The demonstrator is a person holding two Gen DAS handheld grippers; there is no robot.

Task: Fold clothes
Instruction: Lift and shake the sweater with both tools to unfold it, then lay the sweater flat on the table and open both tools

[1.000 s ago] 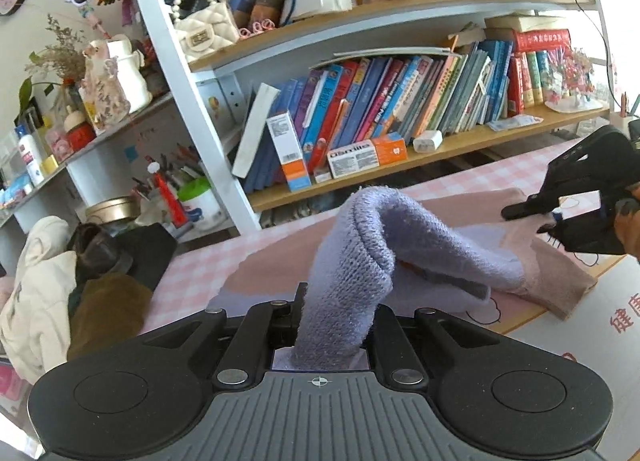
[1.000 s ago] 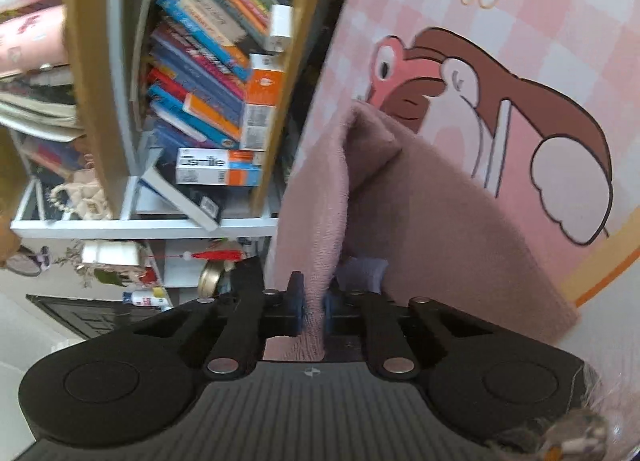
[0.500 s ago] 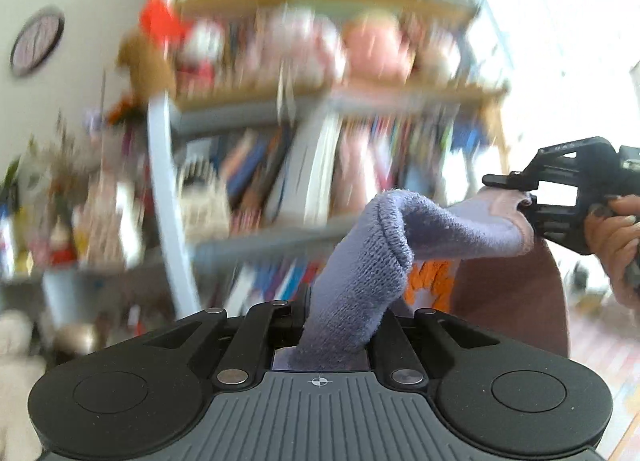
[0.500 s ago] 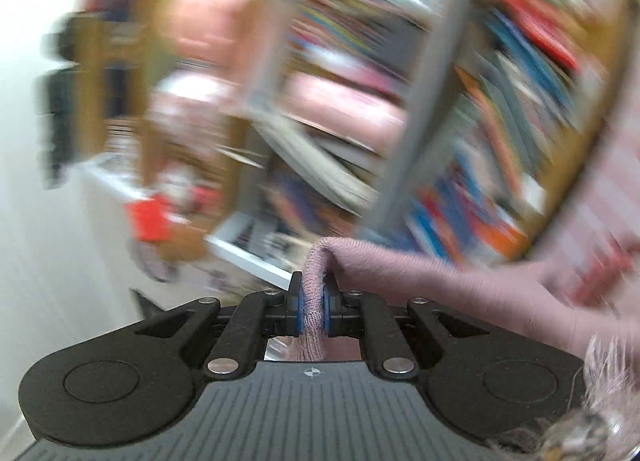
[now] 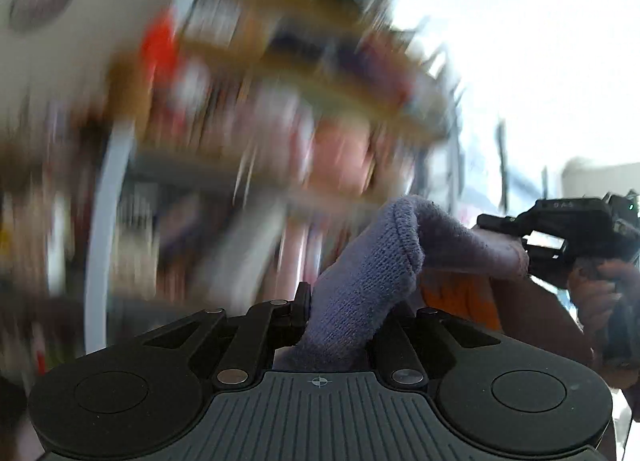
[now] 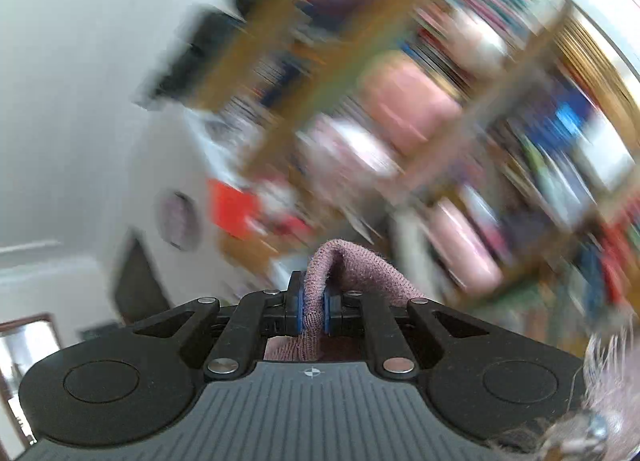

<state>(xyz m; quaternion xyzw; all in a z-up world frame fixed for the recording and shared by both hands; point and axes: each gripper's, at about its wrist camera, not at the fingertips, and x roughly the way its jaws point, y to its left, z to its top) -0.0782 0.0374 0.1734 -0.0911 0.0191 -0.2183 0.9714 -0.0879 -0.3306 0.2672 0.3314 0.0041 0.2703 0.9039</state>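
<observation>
**Sweater up off the table, pinched at two corners**

Left gripper (image 5: 340, 317): clamped on a thick lilac knit fold of the sweater (image 5: 372, 273), cloth bulging up between the closed jaws and arching over to the right. Behind it, bookshelves (image 5: 248, 109) smeared by motion, nothing sharp enough to read. Further right in the same view, orange print on the garment's front hanging below the stretched edge, then the right gripper (image 5: 524, 249) biting the far end of that edge, a hand (image 5: 600, 293) wrapped round its handle.

From the right wrist: jaws shut tight on a pinkish knit hem, blue pads (image 6: 294, 309) pressed against the fabric on both sides. Table out of sight in both views; garment apparently held in the air, spanned between the two tools.

For a clean fold, probably best: both grips kept firm, top edge kept taut and level, no twist between the ends. Slower travel, body left hanging straight before lowering. Bottom hem down first, then the rest laid flat over it. Release only once settled.
</observation>
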